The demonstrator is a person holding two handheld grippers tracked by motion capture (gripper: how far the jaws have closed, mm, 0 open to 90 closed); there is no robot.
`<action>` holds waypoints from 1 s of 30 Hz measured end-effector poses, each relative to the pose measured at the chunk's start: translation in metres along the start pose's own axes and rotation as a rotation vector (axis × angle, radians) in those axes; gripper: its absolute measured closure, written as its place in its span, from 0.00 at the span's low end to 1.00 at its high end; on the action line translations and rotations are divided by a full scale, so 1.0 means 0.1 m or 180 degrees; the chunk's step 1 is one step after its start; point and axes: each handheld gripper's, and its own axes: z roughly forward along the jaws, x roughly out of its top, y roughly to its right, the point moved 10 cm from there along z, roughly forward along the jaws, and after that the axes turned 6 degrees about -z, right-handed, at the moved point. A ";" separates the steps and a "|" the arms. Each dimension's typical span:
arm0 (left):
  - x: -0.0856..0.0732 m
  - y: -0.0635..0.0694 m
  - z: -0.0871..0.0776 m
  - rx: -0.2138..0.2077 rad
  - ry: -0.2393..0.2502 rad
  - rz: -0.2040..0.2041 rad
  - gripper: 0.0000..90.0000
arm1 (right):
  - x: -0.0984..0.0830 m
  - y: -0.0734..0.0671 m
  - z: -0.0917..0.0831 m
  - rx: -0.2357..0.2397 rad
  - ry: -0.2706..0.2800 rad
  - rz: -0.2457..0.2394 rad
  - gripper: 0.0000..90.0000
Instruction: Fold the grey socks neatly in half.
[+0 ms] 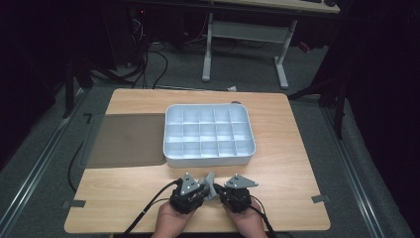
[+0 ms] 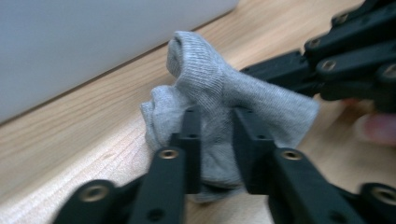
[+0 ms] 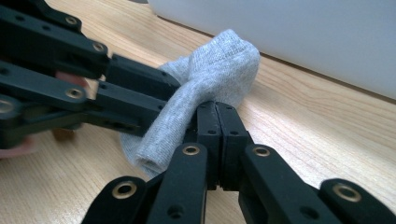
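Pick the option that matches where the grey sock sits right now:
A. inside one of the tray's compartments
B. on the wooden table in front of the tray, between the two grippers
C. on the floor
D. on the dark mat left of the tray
B: the grey sock lies on the table on the near side of the compartment tray, with the left gripper and right gripper meeting at it.

No text, label, brand, number or sign can be read anywhere.
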 end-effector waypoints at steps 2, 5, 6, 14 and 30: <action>0.09 -0.04 -0.12 -0.0060 0.0163 -0.0116 0.70 | 0.00 0.00 -0.01 0.0007 0.0005 0.0012 1.00; 0.15 -0.20 -0.27 0.0075 0.0325 -0.0189 0.69 | 0.00 0.01 -0.02 0.0015 0.0017 0.0009 0.99; 0.14 -0.27 -0.29 0.0144 0.0306 -0.0217 0.71 | -0.01 0.01 -0.02 0.0020 0.0017 0.0018 0.99; -0.07 -0.30 -0.12 0.0284 -0.0091 -0.0106 0.86 | 0.01 0.00 -0.04 0.0053 0.0047 0.0038 0.99; -0.09 -0.04 0.02 0.0258 -0.0200 0.0204 0.90 | 0.05 -0.04 -0.10 0.0090 0.0127 0.0067 0.99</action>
